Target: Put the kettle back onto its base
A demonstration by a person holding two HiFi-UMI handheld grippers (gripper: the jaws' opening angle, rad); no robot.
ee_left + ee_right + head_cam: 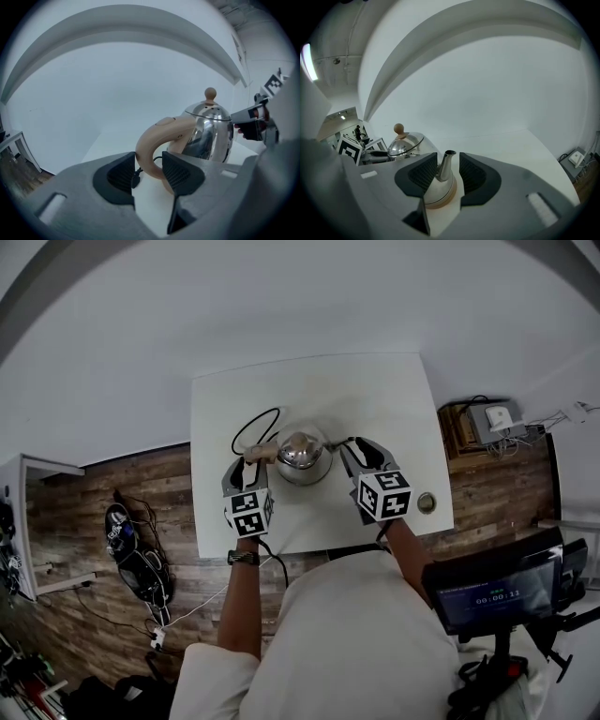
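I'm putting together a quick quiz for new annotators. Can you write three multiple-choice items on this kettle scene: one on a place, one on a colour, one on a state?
1. What stands between the jaws of the right gripper?
A the spout
B a mug
C a spoon

2. What colour is the handle of the kettle?
A black
B beige
C red

3. How is the lid?
A off, lying flat
B on the kettle, knob up
C upside down on the kettle

Key:
1 A: the right gripper view shows the spout between the open jaws.
2 B: the left gripper view shows a beige handle.
3 B: the lid sits on the steel body with its knob on top.
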